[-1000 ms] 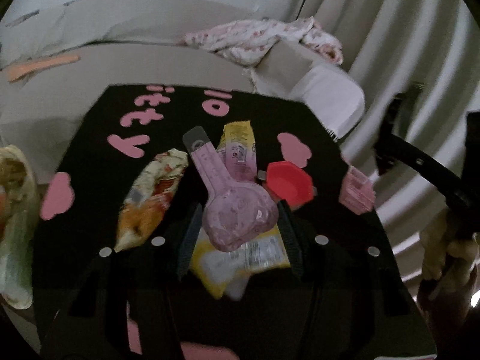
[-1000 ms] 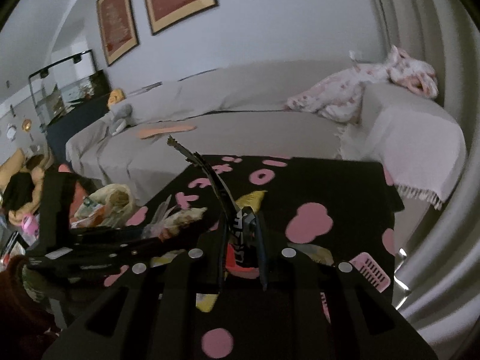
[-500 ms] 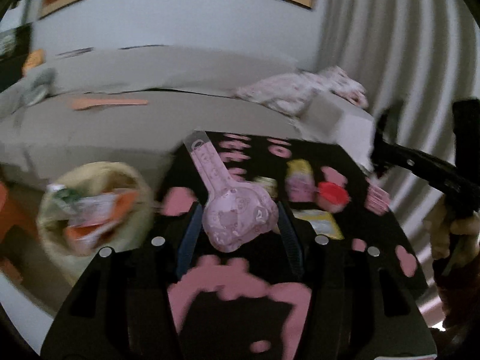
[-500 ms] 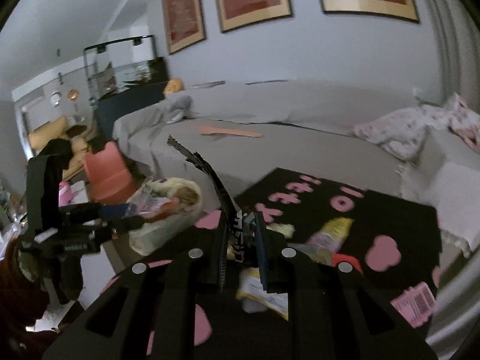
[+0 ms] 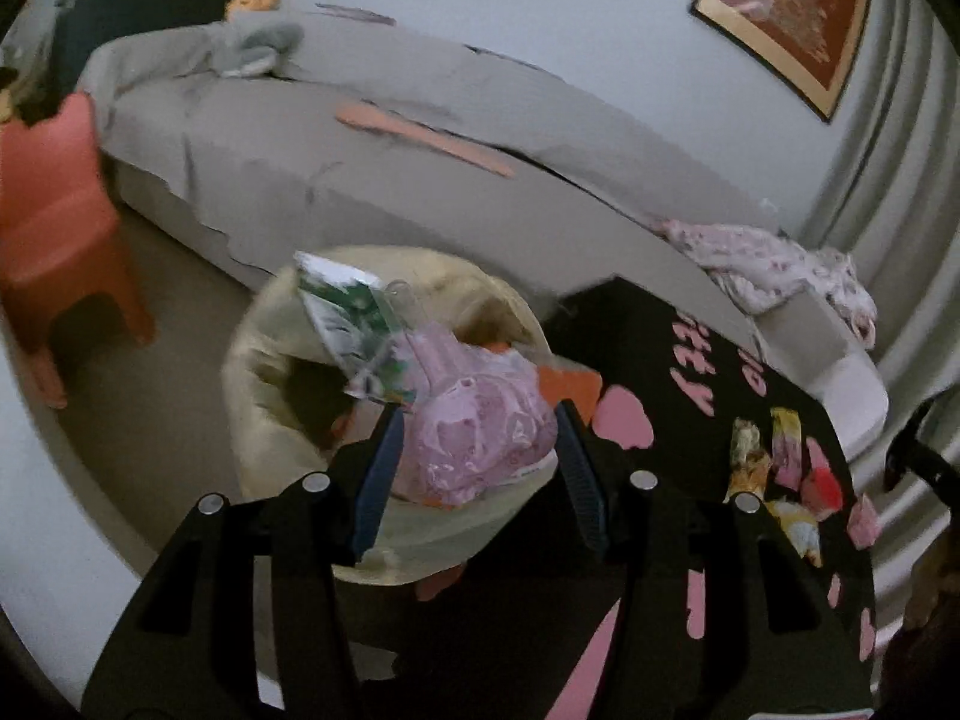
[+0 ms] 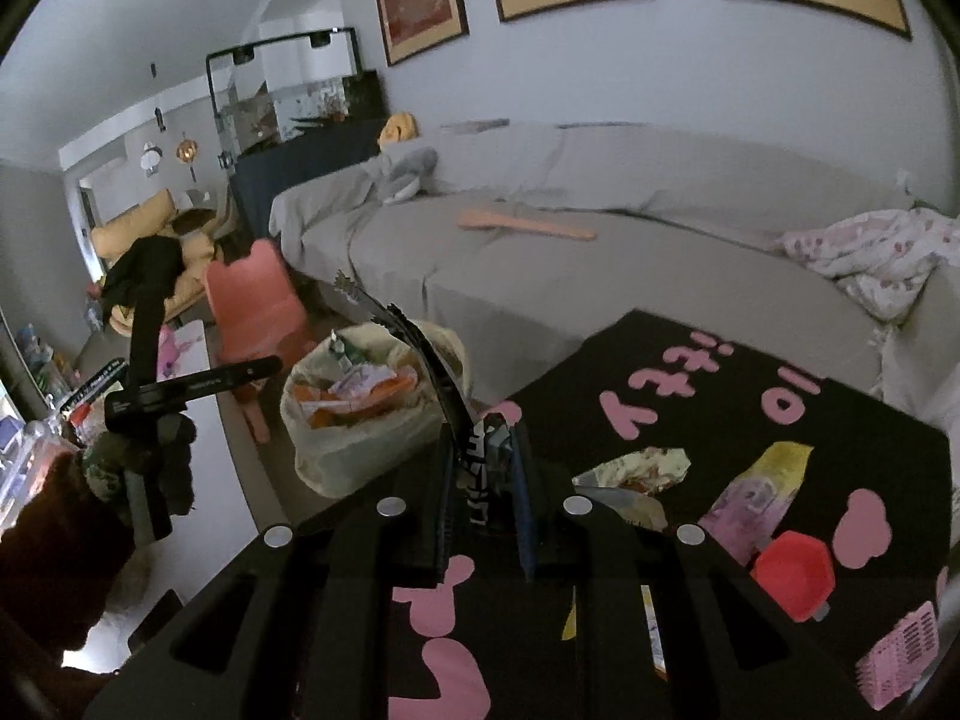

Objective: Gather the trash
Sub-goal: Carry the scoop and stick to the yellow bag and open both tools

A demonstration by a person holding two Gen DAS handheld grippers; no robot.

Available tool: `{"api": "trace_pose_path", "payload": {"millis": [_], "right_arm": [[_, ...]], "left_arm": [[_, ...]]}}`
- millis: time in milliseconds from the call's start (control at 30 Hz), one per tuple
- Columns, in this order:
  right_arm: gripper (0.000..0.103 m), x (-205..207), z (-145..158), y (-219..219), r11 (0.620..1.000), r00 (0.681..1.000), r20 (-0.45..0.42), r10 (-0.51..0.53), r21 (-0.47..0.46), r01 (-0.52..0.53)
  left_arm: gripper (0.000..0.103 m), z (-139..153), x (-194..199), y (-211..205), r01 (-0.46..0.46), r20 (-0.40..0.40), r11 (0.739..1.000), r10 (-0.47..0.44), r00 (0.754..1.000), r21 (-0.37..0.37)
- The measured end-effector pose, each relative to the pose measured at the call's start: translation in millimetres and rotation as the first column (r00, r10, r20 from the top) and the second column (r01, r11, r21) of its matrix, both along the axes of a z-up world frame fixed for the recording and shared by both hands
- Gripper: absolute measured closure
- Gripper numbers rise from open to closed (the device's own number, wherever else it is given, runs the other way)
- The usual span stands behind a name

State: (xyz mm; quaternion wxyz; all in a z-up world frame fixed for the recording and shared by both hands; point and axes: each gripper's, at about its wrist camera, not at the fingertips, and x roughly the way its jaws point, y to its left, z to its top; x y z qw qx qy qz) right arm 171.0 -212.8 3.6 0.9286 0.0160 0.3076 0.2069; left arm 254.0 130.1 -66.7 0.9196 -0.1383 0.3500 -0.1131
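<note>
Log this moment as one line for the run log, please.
left gripper: shut on crumpled pink plastic pouch, over cream trash bag | right gripper: shut on black-and-white wrapper

A crumpled pink pouch (image 5: 480, 438) with a long neck sat at the centre of the left wrist view, pinched between the two fingers and hanging over the cream bag (image 5: 270, 384), whose open mouth held a green-and-white wrapper (image 5: 348, 312) and orange scraps. In the right wrist view a black-and-white wrapper (image 6: 474, 474) stood upright at centre frame, clamped, its jagged dark strip rising up and to the left. Lower right on the black mat lay a yellow-purple packet (image 6: 756, 498), a red cap (image 6: 792, 573), a crumpled yellow wrapper (image 6: 636, 468) and a pink piece (image 6: 897, 654).
</note>
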Motion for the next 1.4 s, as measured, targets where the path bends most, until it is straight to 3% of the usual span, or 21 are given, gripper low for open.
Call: {"api": "trace_pose_path", "payload": {"millis": [100, 233, 367, 567, 633, 800, 933, 1100, 1200, 1300, 1400], "right_arm": [[0.085, 10, -10, -3, 1.000, 0.999, -0.033, -0.004, -0.001, 0.004], [0.085, 24, -19, -6, 1.000, 0.998, -0.063, -0.001, -0.005, 0.000], [0.085, 43, -28, -4, 1.000, 0.995, -0.098, 0.010, -0.002, -0.010], [0.085, 79, -32, 21, 0.998, 0.990, -0.124, 0.065, 0.007, -0.064], [0.085, 93, -30, 38, 0.995, 0.987, -0.126, 0.104, 0.012, -0.103], [0.085, 129, -31, 97, 0.975, 0.964, -0.145, 0.221, 0.031, -0.219], [0.085, 154, -41, 158, 0.941, 0.927, -0.165, 0.338, 0.062, -0.332], [0.085, 179, -59, 243, 0.891, 0.877, -0.163, 0.452, 0.038, -0.453], [0.085, 191, -72, 269, 0.890, 0.877, -0.185, 0.444, -0.017, -0.455], [0.085, 199, -83, 285, 0.893, 0.897, -0.177, 0.406, -0.135, -0.430], [0.084, 198, -86, 289, 0.892, 0.906, -0.175, 0.386, -0.179, -0.415]], "left_arm": [[0.054, -19, 20, -13, 0.013, -0.037, 0.996, -0.010, 0.999, 0.092], [0.054, -54, 56, -12, 0.013, -0.171, 0.993, 0.008, 0.985, 0.120], [0.054, -71, 73, -14, 0.033, -0.214, 0.989, -0.002, 0.977, 0.143], [0.053, -59, 68, -6, 0.022, -0.184, 0.995, -0.004, 0.983, 0.093], [0.044, -47, 57, 2, 0.002, -0.157, 0.998, 0.008, 0.988, 0.064], [0.040, -11, 26, 34, -0.122, -0.062, 0.992, 0.122, 0.991, -0.007], [0.040, 6, -8, 70, -0.303, -0.009, 0.953, 0.303, 0.953, -0.012], [0.040, 9, -45, 90, -0.409, 0.019, 0.912, 0.410, 0.912, -0.024], [0.040, 6, -61, 97, -0.435, 0.007, 0.899, 0.436, 0.900, -0.054], [0.040, 2, -68, 101, -0.437, -0.008, 0.896, 0.438, 0.899, -0.079], [0.039, 0, -70, 106, -0.439, -0.016, 0.893, 0.440, 0.898, -0.101]]}}
